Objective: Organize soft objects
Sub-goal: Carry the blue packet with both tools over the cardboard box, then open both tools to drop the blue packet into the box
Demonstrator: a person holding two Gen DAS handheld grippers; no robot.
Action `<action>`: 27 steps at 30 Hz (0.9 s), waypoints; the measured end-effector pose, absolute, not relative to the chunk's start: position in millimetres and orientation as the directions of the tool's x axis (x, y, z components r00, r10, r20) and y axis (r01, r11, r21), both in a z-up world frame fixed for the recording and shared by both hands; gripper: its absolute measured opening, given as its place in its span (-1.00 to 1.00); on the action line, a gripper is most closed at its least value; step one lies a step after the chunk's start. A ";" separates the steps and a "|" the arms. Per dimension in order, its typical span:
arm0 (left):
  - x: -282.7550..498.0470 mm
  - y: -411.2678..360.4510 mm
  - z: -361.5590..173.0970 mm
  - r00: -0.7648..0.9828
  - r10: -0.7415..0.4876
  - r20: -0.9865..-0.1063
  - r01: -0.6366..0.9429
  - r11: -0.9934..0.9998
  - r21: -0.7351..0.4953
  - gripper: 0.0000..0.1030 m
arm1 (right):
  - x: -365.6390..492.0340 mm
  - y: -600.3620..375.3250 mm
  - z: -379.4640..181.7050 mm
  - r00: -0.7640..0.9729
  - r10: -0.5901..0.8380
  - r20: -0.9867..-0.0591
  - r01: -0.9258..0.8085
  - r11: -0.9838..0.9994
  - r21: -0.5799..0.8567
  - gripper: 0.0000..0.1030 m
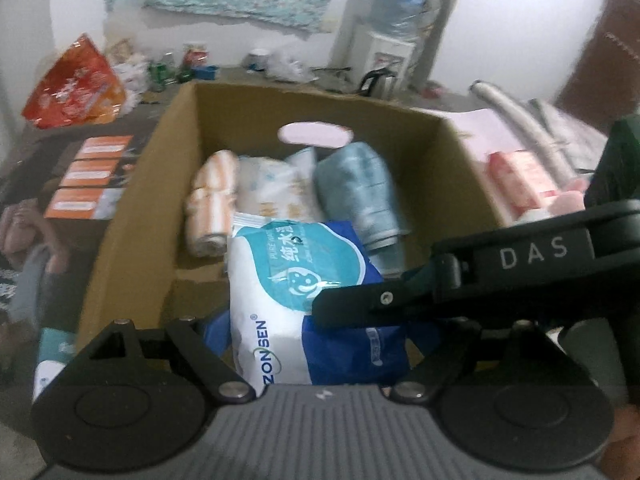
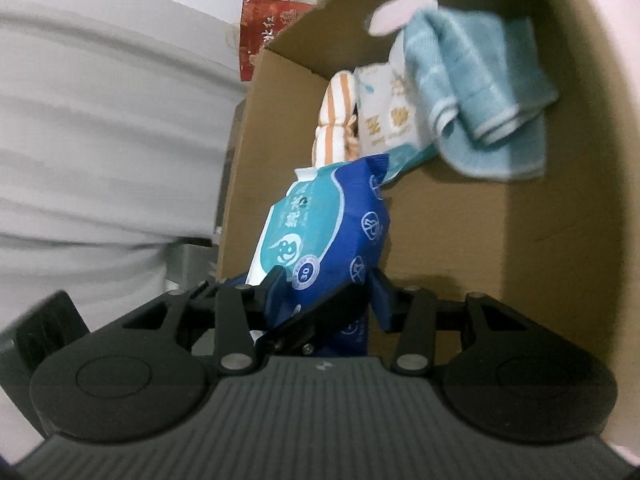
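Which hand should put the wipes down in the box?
Left, probably. The left gripper has the wipes squarely between its jaws, facing into the box; the right gripper reaches in sideways across them.

Box: your cardboard box (image 1: 132, 216) is matt brown paperboard, smooth, its top edge a little ragged.
Wipes: the pack of wipes (image 1: 280, 292) you hold is glossy printed plastic film, crinkled at the seam.
Towel: the blue towel (image 2: 480, 92) is soft looped cloth, matt.
Striped cloth: the orange-striped cloth (image 1: 210, 200) looks like matt fabric.
Grippers: your left gripper (image 1: 316, 344) and right gripper (image 2: 320, 300) are matt black plastic with shiny metal pins.
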State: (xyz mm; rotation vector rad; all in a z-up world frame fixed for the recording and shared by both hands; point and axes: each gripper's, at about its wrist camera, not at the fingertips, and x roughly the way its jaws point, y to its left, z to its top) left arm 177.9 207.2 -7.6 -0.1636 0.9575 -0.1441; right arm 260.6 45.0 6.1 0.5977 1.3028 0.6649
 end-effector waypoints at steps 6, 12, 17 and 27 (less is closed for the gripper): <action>183.9 188.8 -9.7 0.567 -0.255 -0.783 0.090 0.964 -0.249 0.69 | 258.5 30.5 23.9 0.157 0.663 -0.732 -0.138 0.749 0.648 -0.01; 189.0 180.7 -17.1 0.549 -0.306 -0.778 0.115 0.949 -0.292 0.69 | 256.7 22.6 28.9 0.163 0.612 -0.774 -0.138 0.791 0.596 0.10; 191.9 183.3 -26.3 0.530 -0.368 -0.764 0.120 0.924 -0.363 0.73 | 250.3 23.0 42.6 0.199 0.561 -0.804 -0.207 0.826 0.525 0.23; 211.0 188.7 -57.1 0.417 -0.344 -0.841 0.020 0.929 -0.370 0.69 | 251.4 -20.9 71.1 0.305 0.666 -0.681 -0.189 0.743 0.642 0.24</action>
